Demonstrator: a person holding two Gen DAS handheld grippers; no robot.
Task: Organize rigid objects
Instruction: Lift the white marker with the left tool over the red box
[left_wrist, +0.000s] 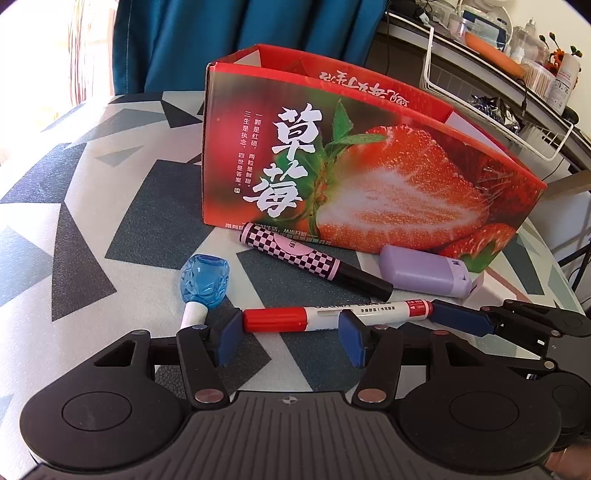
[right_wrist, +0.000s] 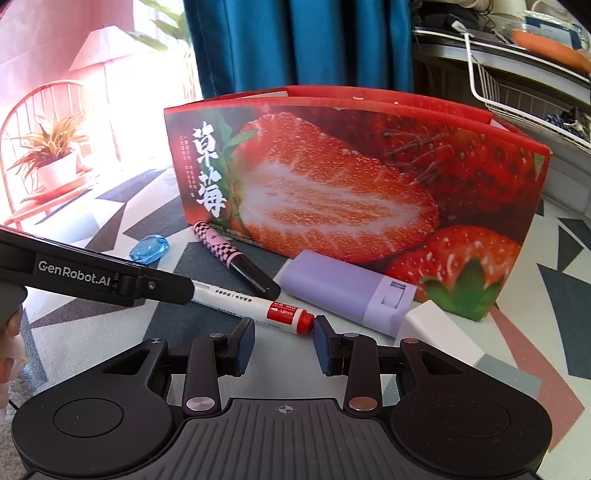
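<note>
The table (left_wrist: 92, 221) has a cloth with grey, white and dark shapes on it. A blue curtain (left_wrist: 221, 44) hangs behind the table at the far side.

A big red strawberry box (left_wrist: 351, 166) stands on the table, open at the top. All the small things lie in front of its near side.

The left gripper (left_wrist: 291, 328) is low over the table with its 2 pads spread apart. They pinch nothing. The right gripper (right_wrist: 282, 332) comes in from the right. Its 2 pads are spread a little and also pinch nothing.

A purple case (left_wrist: 421, 273) lies flat on the right, touching the box. A white block (right_wrist: 443, 332) lies beside the case's right end.

The red and white marker (left_wrist: 384, 311) lies sideways on the cloth, near the grippers. It lies across the tips of the left gripper. Its right end sits just past the tips of the right gripper.

A pink and black checked pen (left_wrist: 295, 254) lies slanted between the box and the marker. A small thing with a clear blue top (left_wrist: 203, 280) lies on the left.
</note>
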